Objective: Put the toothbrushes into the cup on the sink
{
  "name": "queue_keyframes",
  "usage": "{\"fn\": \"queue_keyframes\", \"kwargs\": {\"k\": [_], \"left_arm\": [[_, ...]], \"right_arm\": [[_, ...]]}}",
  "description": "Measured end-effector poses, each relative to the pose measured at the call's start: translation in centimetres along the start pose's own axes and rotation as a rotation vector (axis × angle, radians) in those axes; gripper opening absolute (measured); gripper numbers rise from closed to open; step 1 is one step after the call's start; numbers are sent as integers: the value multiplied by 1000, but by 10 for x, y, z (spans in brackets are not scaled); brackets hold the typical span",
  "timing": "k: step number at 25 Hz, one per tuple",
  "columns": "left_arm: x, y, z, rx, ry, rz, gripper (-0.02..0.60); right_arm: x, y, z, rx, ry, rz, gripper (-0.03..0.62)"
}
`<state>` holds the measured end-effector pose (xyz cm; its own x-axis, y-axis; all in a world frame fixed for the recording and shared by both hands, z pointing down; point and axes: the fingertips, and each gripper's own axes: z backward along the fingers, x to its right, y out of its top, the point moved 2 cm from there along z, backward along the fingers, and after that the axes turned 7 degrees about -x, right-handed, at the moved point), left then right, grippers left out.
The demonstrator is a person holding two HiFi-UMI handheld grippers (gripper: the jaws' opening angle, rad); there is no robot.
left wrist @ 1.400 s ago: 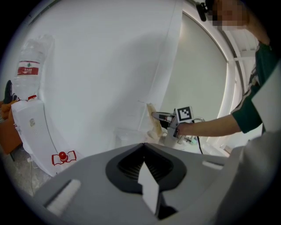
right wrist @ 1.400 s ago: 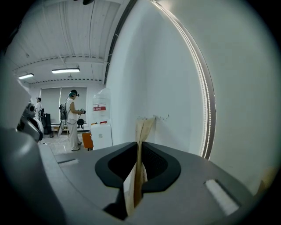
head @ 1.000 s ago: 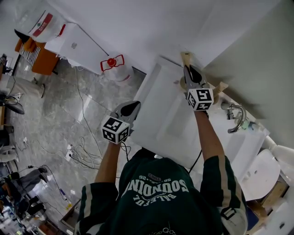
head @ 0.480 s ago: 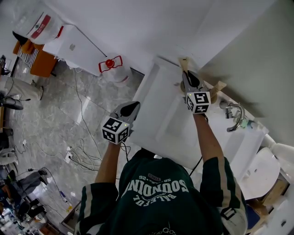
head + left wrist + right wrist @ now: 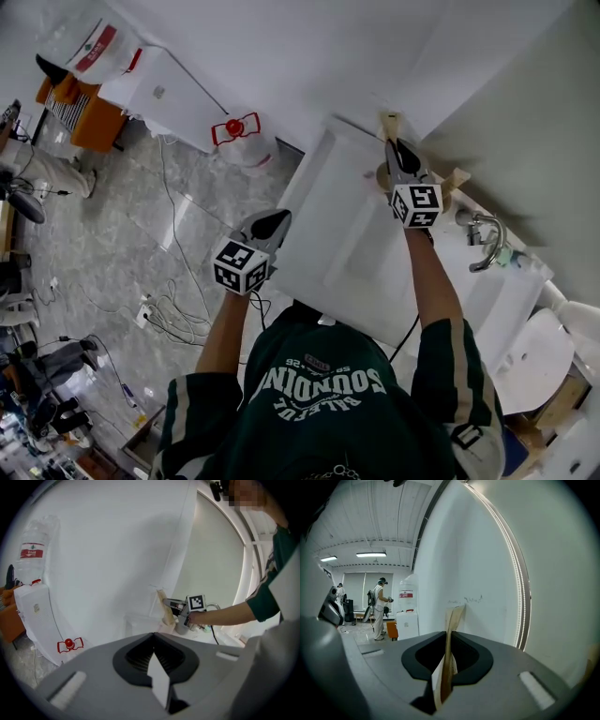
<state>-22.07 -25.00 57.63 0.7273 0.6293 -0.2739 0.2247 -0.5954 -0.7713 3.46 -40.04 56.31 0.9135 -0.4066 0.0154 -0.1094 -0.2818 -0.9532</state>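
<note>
While the person in the dark green shirt with white letters [image 5: 319,380] stands at the white sink [image 5: 323,220], each hand holds a grey gripper. Nearest is the left gripper [image 5: 274,221]. It is held over the near edge of the sink. Its fingers are pressed together and there is nothing between them.

Past it, the right gripper [image 5: 393,147] reaches across to the far corner of the sink, close to the white wall [image 5: 309,56]. Its fingers are clenched on a flat tan toothbrush in a paper wrap [image 5: 387,122]. The toothbrush sticks out past the fingers toward the wall. It is up in the air, not in the cup.

A small round grey cup [image 5: 181,626] stands on the back edge of the sink, just under the right gripper. Another tan piece [image 5: 455,178] pokes out beside the gripper, and I cannot tell what it is. A shiny metal tap [image 5: 487,246] stands further along the same edge.

On the grey floor to the left of the sink sits a clear water jug with a red cap [image 5: 234,128]. Far across the room, the right gripper view shows a person in white clothes [image 5: 378,609] beside a white water cooler [image 5: 408,616].
</note>
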Motion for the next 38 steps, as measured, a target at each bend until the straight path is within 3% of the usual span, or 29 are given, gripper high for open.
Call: {"fn": "queue_keyframes", "kwargs": {"k": [12, 20, 28, 31, 38], "left_arm": [[-5, -4, 8, -14, 8, -2, 51], [0, -5, 0, -13, -16, -1, 51], [11, 0, -5, -5, -40, -11, 51], [16, 1, -4, 1, -43, -16, 51], [33, 8, -4, 21, -62, -36, 51]], "right_arm": [[-3, 7, -6, 18, 21, 12, 38], [-4, -25, 8, -83, 4, 13, 38], [-6, -64, 14, -267, 20, -60, 40], [-4, -64, 21, -272, 16, -83, 79], [-3, -44, 48, -239, -10, -90, 82]]}}
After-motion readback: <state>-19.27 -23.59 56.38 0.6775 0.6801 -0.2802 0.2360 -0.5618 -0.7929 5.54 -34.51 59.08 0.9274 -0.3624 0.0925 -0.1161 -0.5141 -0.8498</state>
